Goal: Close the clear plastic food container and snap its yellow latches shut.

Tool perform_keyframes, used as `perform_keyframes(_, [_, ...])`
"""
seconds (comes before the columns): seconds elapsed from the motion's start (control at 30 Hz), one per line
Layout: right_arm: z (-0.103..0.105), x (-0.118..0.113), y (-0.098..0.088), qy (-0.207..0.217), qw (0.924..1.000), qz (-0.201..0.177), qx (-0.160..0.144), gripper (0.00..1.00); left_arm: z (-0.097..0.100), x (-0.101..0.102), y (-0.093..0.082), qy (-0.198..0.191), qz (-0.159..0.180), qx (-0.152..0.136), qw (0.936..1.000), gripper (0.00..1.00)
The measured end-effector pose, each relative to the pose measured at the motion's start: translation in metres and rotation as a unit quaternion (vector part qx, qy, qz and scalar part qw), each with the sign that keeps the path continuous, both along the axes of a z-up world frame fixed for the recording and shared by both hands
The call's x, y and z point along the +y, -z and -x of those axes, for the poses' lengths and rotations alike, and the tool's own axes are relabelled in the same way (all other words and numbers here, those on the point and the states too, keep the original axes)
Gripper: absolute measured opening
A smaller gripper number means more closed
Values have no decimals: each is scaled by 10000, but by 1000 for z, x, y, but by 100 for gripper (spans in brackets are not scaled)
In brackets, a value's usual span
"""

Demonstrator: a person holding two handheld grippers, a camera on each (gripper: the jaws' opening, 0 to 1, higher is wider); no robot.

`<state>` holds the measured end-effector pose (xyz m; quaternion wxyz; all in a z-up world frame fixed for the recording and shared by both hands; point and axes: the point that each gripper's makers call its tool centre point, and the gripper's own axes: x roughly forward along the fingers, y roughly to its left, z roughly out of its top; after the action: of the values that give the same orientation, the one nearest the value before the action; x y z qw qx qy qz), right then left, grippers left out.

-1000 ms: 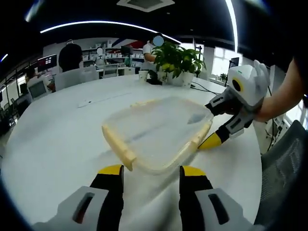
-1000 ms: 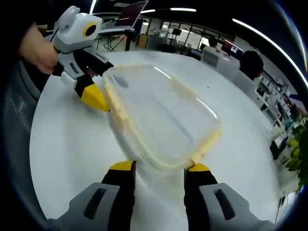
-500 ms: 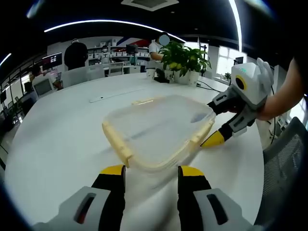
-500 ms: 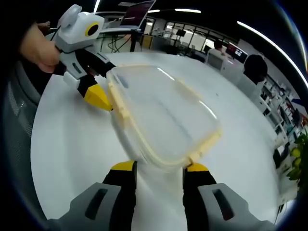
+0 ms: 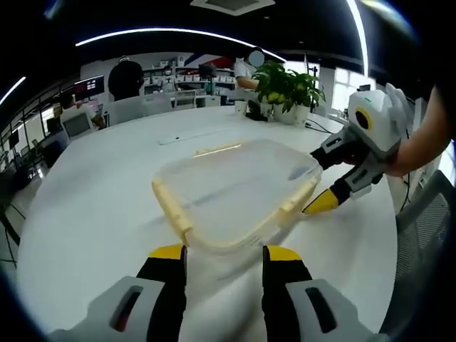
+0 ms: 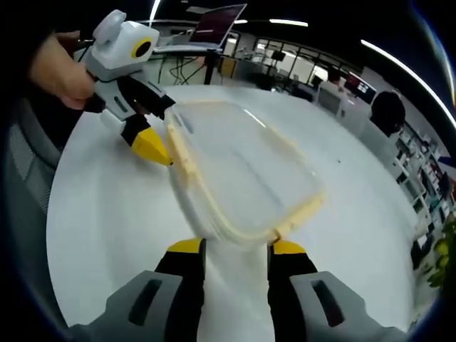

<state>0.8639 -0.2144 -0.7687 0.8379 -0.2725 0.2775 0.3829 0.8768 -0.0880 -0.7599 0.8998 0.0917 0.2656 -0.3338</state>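
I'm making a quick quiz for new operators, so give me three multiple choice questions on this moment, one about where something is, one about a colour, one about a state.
1. Where does the container sit?
A. on the white table
B. on a chair
C. on the floor

2. What colour are the tips of the left gripper?
A. red
B. yellow
C. blue

3. How do the jaws of the right gripper stand?
A. shut on the lid
B. clamped on a latch
C. open, holding nothing

Answers:
1 A, it rests flat on the white tabletop.
2 B, both tips show yellow over black.
3 C, the jaws stand apart just short of the container's near edge.
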Motion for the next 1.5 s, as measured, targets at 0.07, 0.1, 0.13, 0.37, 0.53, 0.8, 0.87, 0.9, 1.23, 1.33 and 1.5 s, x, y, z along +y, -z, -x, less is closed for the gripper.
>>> perform_keyframes(0.07, [0, 3, -1, -32, 10000, -13, -3, 31, 0, 3, 0, -33, -19, -5, 10000, 36])
perform_keyframes(0.1, [-1, 5, -1, -50, 10000, -21, -8, 30, 0, 5, 0, -55, -20, -2, 10000, 36])
perform_keyframes(0.13, [-2, 7, -2, -62, 10000, -32, -8, 30, -1, 8, 0, -88, -25, -3, 10000, 35])
perform_keyframes(0.37, [-4, 14, -2, -38, 9999, -120, 34, 29, -2, 16, 2, -183, -42, 6, 9998, 33])
perform_keyframes(0.53, [-2, 10, -8, 139, 9995, -269, 69, 30, 2, 18, 1, -333, 19, 64, 9994, 37])
perform_keyframes(0.8, [13, -4, -28, 541, 9970, -544, 136, 35, 25, 29, -25, -518, 193, 24, 9985, 40])
perform_keyframes(0.87, [19, -5, -36, 667, 9953, -690, 147, 37, 34, 35, -34, -601, 285, -19, 9978, 40])
perform_keyframes(0.9, [25, -6, -42, 735, 9943, -762, 155, 38, 38, 37, -37, -630, 296, -31, 9976, 40])
perform_keyframes(1.23, [73, -13, -70, 1185, 9865, -1110, 191, 48, 88, 60, -74, -1297, 663, -196, 9891, 43])
perform_keyframes(1.33, [89, -16, -74, 1296, 9845, -1166, 213, 50, 99, 67, -83, -1449, 739, -286, 9863, 43])
perform_keyframes(1.5, [112, -21, -82, 1553, 9796, -1267, 174, 52, 111, 74, -94, -1483, 746, -410, 9853, 43])
